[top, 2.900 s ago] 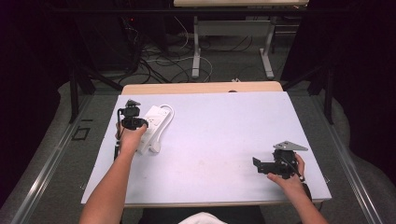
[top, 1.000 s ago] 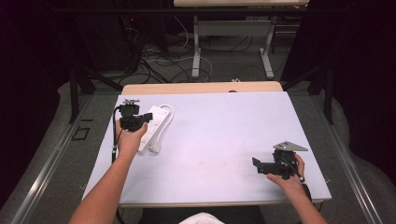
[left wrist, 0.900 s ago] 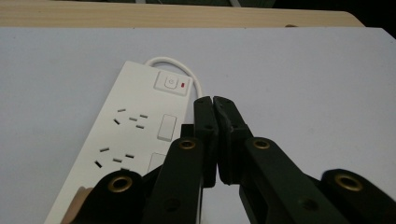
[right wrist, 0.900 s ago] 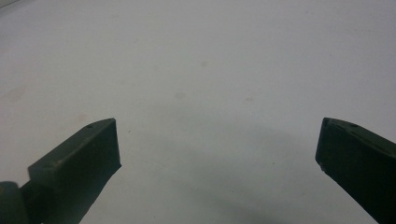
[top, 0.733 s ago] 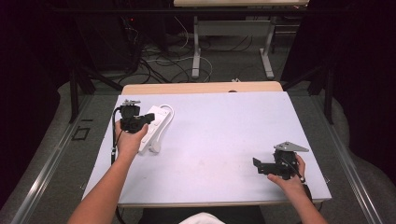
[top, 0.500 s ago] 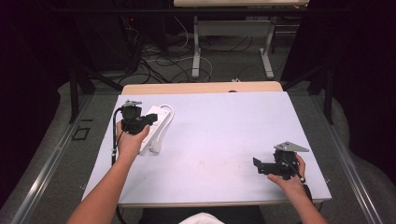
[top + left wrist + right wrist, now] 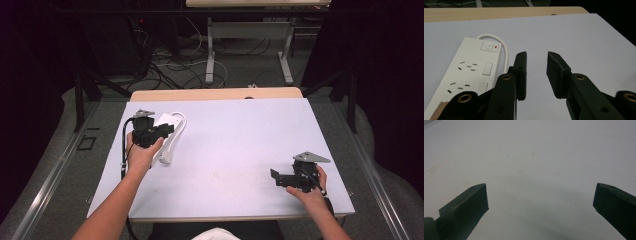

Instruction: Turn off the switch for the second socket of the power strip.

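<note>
A white power strip [image 7: 466, 72] lies flat at the counter's [image 7: 235, 145] far-left, its long axis slanting from near-left to far-right (switch end farthest, cord looping back). The left gripper [image 7: 536, 72] hovers beside it, jaws parted and empty. The right gripper [image 7: 276, 177] rests near-right, jaws spread wide.

My bench in what looks like a lab or recording room.
I work at a pale table [image 7: 240, 150] hemmed by dark curtains [image 7: 385, 75], cables [image 7: 170, 65] tangled on grey floor [image 7: 70, 175] beyond.
</note>
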`<state>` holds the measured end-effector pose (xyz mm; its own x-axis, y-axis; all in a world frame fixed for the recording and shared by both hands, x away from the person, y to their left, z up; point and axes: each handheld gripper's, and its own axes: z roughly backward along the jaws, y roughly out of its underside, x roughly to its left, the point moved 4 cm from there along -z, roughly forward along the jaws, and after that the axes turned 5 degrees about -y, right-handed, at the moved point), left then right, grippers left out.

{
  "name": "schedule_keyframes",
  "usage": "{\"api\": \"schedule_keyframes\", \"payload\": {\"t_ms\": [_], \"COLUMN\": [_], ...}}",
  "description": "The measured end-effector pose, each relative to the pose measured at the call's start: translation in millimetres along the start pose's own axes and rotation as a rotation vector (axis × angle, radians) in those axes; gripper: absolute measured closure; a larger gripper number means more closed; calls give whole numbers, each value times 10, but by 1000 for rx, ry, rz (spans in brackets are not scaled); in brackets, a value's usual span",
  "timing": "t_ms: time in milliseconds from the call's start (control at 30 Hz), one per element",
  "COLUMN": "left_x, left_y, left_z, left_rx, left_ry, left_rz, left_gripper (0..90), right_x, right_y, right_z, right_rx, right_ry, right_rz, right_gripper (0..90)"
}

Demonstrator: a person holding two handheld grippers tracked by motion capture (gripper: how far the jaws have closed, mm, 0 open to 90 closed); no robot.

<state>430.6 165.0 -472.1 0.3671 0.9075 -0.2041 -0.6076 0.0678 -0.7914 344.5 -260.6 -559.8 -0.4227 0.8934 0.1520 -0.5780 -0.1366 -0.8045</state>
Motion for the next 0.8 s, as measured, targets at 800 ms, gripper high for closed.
{"api": "schedule_keyframes", "payload": {"t_ms": [800], "left_x": [-38], "left_y": [176], "left_z": [81], "left_rx": [-42], "left_ry": [38], "left_rz": [-5], "left_gripper": [476], "right_x": [10], "right_y": [4], "right_z": [0], "right_rx": [2], "right_ry": [-4], "right_rz": [-3], "right_gripper": [0]}}
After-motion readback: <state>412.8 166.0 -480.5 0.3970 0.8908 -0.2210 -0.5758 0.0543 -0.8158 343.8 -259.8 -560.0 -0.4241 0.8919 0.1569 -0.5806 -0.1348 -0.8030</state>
